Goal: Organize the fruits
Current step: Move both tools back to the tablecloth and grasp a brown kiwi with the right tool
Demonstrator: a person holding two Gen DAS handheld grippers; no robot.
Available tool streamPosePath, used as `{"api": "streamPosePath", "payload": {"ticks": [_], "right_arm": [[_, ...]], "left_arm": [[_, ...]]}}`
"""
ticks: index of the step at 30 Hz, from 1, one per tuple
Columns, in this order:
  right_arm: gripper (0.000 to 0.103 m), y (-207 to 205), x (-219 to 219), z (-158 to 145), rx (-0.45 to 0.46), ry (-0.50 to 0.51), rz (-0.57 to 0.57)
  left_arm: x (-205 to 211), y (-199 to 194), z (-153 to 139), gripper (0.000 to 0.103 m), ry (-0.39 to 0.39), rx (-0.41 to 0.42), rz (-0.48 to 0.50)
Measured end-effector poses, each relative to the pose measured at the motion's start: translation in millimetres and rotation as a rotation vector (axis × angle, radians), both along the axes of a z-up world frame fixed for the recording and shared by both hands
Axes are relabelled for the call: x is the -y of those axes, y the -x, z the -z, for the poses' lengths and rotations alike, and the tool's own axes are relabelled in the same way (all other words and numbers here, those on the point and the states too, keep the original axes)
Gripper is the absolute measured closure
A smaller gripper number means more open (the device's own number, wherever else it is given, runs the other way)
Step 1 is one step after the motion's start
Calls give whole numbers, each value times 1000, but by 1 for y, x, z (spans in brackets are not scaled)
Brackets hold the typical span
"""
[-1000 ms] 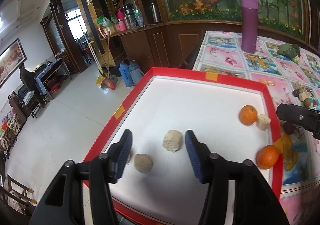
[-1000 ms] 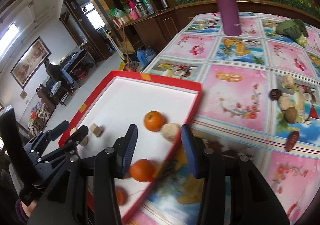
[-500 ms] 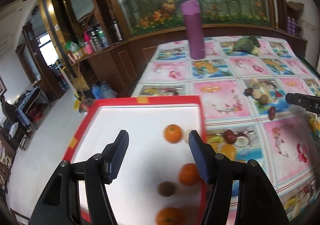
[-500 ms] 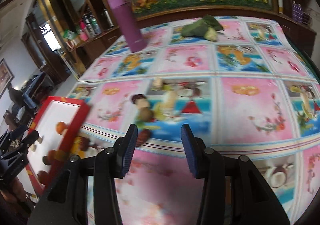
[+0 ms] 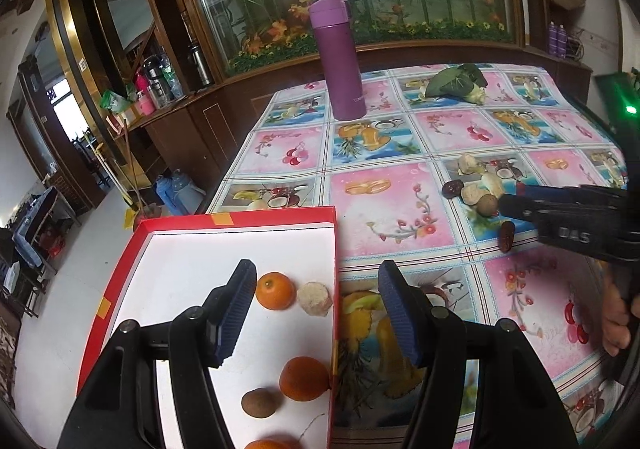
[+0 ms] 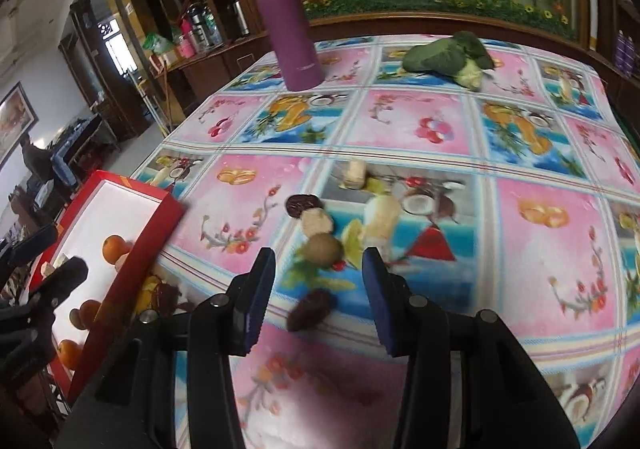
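Left gripper [image 5: 316,309]: jaws spread wide, nothing between them, touching nothing. It hangs over the near right part of the red tray [image 5: 120,269], its right finger past the tray's right wall, above the patterned cloth.

Right gripper [image 6: 318,293]: jaws likewise wide apart and empty, held low over the cloth-covered surface [image 6: 540,241]. A dark date [image 6: 312,309] lies just ahead, between the fingertips, not touched. In the left wrist view this gripper enters from the right, with part of a hand [image 5: 618,319] behind it.

Tray contents, left wrist view: an orange [image 5: 276,290] with a pale lump [image 5: 315,298] touching its right side; nearer, a second orange [image 5: 304,378] against the right wall, a brown round fruit [image 5: 259,402] just to its left, and a third orange [image 5: 270,444] cut by the picture's near edge.

Loose fruit on the surface, right wrist view: a brown round fruit [image 6: 323,248] just beyond the fingertips; a pale lump [image 6: 317,222] and a second dark date [image 6: 303,204] behind it; a pale piece [image 6: 382,219] to the right; a small pale piece [image 6: 355,174] farther off. The cluster lies well apart from the tray, to its right.

Far items: a purple flask [image 6: 289,15] standing upright; a green leafy vegetable [image 6: 448,57] lying to its right.
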State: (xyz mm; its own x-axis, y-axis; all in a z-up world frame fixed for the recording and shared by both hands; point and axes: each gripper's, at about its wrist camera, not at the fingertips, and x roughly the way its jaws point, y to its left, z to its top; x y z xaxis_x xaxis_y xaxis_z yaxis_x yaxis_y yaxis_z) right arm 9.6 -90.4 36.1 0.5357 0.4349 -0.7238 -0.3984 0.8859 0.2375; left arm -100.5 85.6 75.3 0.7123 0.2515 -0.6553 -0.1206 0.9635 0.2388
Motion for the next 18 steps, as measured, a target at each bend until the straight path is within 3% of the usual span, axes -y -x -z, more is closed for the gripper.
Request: {"api": "streamPosePath", "payload": {"ticks": [7, 18], "right_arm": [[78, -17, -27, 19, -46, 89, 9], [79, -21, 4, 6, -25, 49, 56]], "left_arm": [[-15, 0, 0, 40, 15, 1, -29], [-5, 1, 13, 40, 74, -60, 56]]}}
